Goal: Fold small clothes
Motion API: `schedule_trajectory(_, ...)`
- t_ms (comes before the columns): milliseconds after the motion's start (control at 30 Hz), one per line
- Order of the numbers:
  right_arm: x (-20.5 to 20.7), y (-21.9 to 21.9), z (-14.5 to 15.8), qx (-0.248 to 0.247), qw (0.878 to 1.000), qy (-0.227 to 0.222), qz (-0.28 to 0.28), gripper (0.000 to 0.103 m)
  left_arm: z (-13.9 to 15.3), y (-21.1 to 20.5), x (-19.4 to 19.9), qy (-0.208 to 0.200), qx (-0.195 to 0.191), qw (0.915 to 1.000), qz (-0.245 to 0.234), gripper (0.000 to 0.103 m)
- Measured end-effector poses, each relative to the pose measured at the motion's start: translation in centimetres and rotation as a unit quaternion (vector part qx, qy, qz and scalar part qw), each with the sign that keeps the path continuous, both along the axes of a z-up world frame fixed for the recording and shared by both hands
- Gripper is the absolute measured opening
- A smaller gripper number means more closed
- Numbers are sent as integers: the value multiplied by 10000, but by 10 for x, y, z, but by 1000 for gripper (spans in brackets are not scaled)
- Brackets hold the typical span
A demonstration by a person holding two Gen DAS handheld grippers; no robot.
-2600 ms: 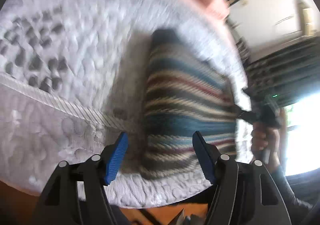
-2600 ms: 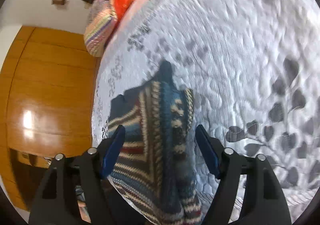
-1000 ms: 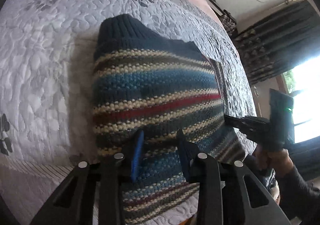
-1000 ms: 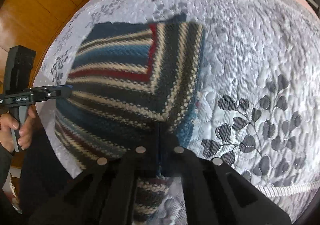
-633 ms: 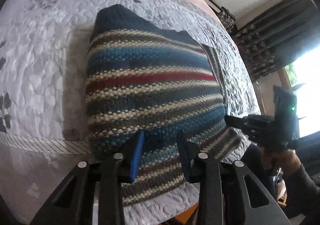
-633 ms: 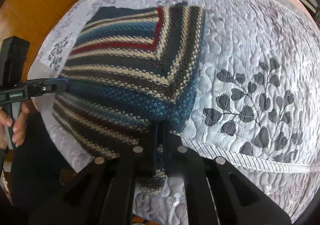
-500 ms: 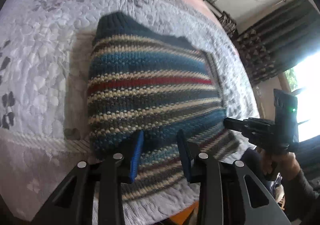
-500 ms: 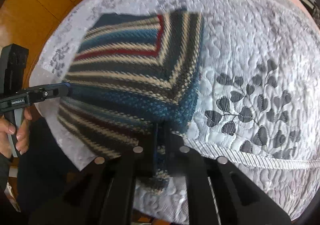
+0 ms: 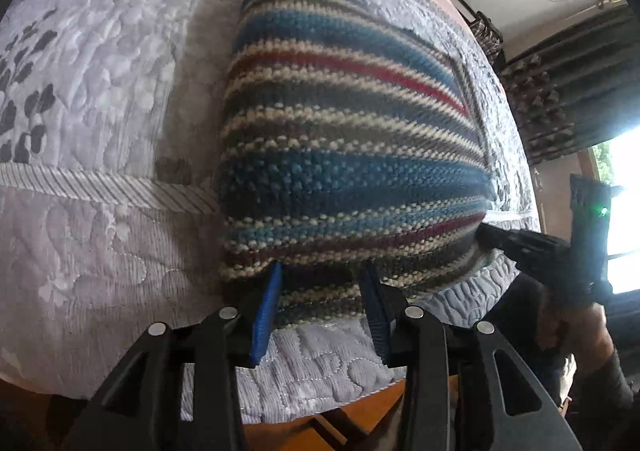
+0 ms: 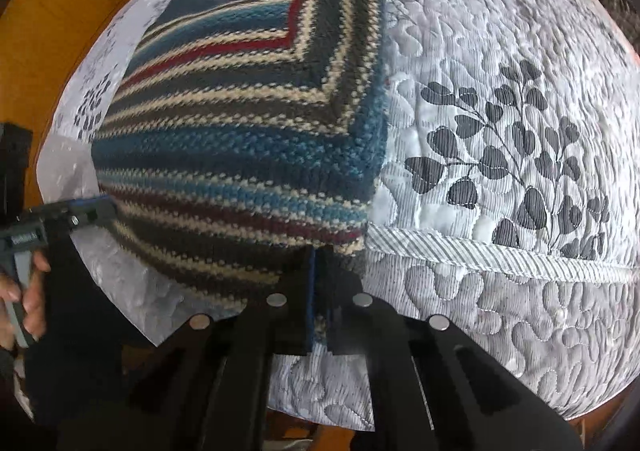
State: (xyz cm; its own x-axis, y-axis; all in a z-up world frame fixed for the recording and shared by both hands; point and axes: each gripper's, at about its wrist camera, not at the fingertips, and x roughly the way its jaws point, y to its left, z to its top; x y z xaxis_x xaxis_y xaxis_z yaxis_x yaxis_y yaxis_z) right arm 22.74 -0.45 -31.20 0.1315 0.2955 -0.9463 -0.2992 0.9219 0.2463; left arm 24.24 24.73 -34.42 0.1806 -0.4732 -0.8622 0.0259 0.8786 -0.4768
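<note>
1. I hold the striped knit sweater (image 9: 344, 155) at its near hem, where it hangs over the edge of the quilted bedspread (image 9: 100, 99); the rest of the garment lies flat on top of the quilt.
2. My left gripper (image 9: 320, 311) has its blue pads spread, with the hem sitting between them; I cannot tell whether the pads touch the wool.
3. My right gripper (image 10: 318, 299) is pressed together on the hem at the sweater's other near corner.
4. Judged from how it lies, the sweater (image 10: 248, 139) is already folded into a neat rectangle: 1 side flap is turned in, so its stripes meet the body's stripes at a diagonal.
5. What seems left is to carry the near hem toward the collar end, halving the rectangle, then smooth it.
6. The knit is thick and nubbly, in bands of blue, cream, grey and dark red, with a plain navy ribbed collar at the far end.
7. The bedspread beside the sweater is pale grey, stitched in puffy pebble shapes, printed with dark leaf sprigs (image 10: 508, 163) and crossed by a ribbed border band (image 10: 500, 251).
</note>
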Motion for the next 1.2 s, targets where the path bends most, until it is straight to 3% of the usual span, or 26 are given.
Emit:
schedule_trajectory(133,-1,-1,4,50,10000,-35,-52,2,0,7,-5,7,-178,9997,152,41)
schedule_trajectory(233,-10,-12,19,397,9986,-132,-326,14,10,15,-16,-141,-336,9988,317,49)
schedule_trajectory(267,-17,-16,26,458,9978,-196,-428,31,14,18,-22,-187,-351,9985,370,58)
schedule_trajectory(300,-25,-20,33,434,9972,-271,-542,55,18,21,-29,-211,-371,9981,455,70)
schedule_trajectory(333,-31,-23,37,421,9967,-325,-619,64,21,24,-40,-196,-315,9975,600,76)
schedule_trajectory(433,-59,-32,45,492,9951,-420,-750,66,26,30,-68,-120,-184,9956,912,79)
schedule_trajectory(500,-81,-34,50,371,9946,-484,-841,82,34,29,-83,-210,-62,9952,949,79)
schedule_trajectory(567,-104,-33,58,75,9940,-650,-876,89,51,22,-103,-371,247,9946,941,80)
schedule_trajectory(633,-120,-26,68,-190,9927,-835,-849,91,74,12,-126,-668,674,9912,926,83)
schedule_trajectory(700,-140,-20,92,-570,9860,-1310,-864,93,97,1,-141,-1017,1182,9835,919,86)
schedule_trajectory(800,-159,-14,134,-810,9725,-1939,-1006,100,145,-5,-170,-1688,1812,9641,959,88)
schedule_trajectory(933,-169,-11,183,-800,9728,-1965,-931,100,209,-6,-193,-2276,2230,9393,1270,90)
schedule_trajectory(1100,-199,-9,256,-511,9670,-2399,-684,100,285,-3,-215,-2569,1958,9373,1307,92)
schedule_trajectory(1200,-211,-5,286,-546,9636,-2531,-660,100,317,-6,-220,-2502,1882,9430,1131,92)
